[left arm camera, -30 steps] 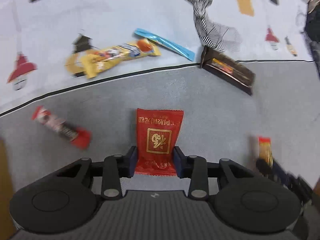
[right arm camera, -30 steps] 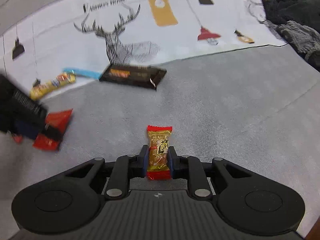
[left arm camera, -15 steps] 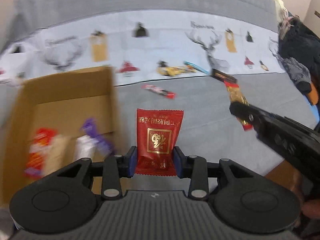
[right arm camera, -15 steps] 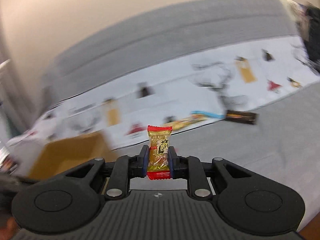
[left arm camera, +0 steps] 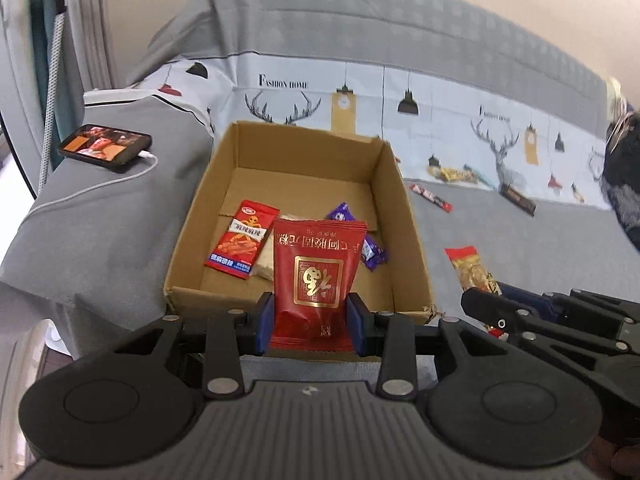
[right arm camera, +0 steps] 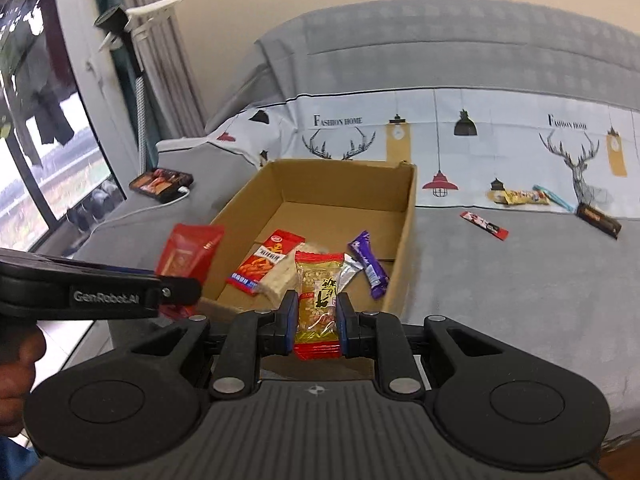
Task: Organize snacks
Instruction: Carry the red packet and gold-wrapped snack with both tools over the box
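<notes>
Left wrist: each hand-held gripper [left arm camera: 311,326] clamps a snack packet [left arm camera: 319,276] above a grey printed bedspread [left arm camera: 520,240] beside curtains [left arm camera: 68,40].

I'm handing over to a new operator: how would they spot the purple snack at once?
Find the open cardboard box on the grey bed. Several snacks lie in its near half. The purple snack is the one nearest the box's right wall, just right of a small silver packet; it is the only purple wrapper there, the others being red, pale or silver.
</notes>
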A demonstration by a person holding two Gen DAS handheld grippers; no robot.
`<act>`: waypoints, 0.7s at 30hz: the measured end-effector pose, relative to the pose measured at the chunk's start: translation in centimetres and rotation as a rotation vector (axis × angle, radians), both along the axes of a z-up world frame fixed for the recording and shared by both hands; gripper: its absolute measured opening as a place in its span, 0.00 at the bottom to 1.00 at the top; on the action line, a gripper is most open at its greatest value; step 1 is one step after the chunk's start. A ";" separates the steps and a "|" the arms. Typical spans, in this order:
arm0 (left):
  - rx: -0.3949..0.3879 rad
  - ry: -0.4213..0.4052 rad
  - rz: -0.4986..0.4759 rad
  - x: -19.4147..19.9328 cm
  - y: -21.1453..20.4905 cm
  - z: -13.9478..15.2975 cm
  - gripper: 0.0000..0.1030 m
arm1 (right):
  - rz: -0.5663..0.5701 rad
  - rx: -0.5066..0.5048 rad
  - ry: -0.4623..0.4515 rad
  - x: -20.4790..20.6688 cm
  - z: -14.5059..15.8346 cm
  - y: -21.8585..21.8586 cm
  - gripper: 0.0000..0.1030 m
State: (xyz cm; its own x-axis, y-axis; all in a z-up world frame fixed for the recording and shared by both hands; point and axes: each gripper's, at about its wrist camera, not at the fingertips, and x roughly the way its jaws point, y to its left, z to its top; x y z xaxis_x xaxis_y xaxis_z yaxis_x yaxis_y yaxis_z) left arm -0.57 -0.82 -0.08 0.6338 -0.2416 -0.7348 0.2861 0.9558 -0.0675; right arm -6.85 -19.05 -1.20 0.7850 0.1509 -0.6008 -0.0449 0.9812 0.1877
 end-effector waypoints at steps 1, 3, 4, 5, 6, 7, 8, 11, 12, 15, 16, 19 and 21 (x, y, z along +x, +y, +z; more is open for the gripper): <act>-0.012 -0.006 -0.001 -0.2 0.3 0.1 0.40 | 0.002 -0.014 -0.003 -0.2 0.2 0.4 0.20; -0.030 -0.014 -0.005 -0.4 0.7 0.2 0.40 | 0.008 -0.045 -0.010 -0.3 0.5 1.3 0.20; -0.038 -0.015 -0.006 -0.5 0.9 0.2 0.40 | 0.010 -0.058 -0.012 -0.4 0.7 1.6 0.20; -0.046 -0.014 -0.007 -0.6 1.0 0.2 0.40 | 0.011 -0.068 -0.015 -0.6 0.9 1.9 0.20; -0.053 -0.014 -0.009 -0.6 1.1 0.2 0.40 | 0.012 -0.076 -0.016 -0.5 0.9 2.1 0.20; -0.058 -0.016 -0.010 -0.7 1.3 0.2 0.40 | 0.011 -0.083 -0.016 -0.5 1.0 2.3 0.20; -0.062 -0.019 -0.010 -0.7 1.4 0.3 0.40 | 0.011 -0.088 -0.017 -0.5 1.0 2.4 0.20; -0.071 -0.022 -0.006 -0.8 1.8 0.2 0.40 | 0.015 -0.097 -0.013 -0.3 1.0 2.6 0.20; -0.072 -0.022 -0.003 -0.8 1.9 0.2 0.40 | 0.016 -0.101 -0.013 -0.3 1.0 2.8 0.20; -0.074 -0.018 0.000 -0.7 2.0 0.1 0.40 | 0.022 -0.105 -0.013 -0.2 1.0 2.8 0.20; -0.074 -0.018 -0.001 -0.7 1.9 0.1 0.40 | 0.022 -0.105 -0.013 -0.2 0.9 2.8 0.20; -0.070 -0.018 -0.005 -0.8 1.7 0.0 0.40 | 0.017 -0.101 -0.010 -0.2 0.9 2.7 0.20; -0.068 -0.018 -0.006 -0.7 1.6 0.0 0.40 | 0.015 -0.097 -0.009 -0.2 0.9 2.6 0.20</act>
State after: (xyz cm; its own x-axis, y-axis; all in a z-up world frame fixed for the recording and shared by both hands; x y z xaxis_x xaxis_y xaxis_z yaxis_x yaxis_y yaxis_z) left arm -1.24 0.77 -0.09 0.6451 -0.2947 -0.7050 0.2939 0.9474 -0.1270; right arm -7.04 -16.41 -0.33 0.7883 0.1044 -0.6064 -0.0614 0.9939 0.0912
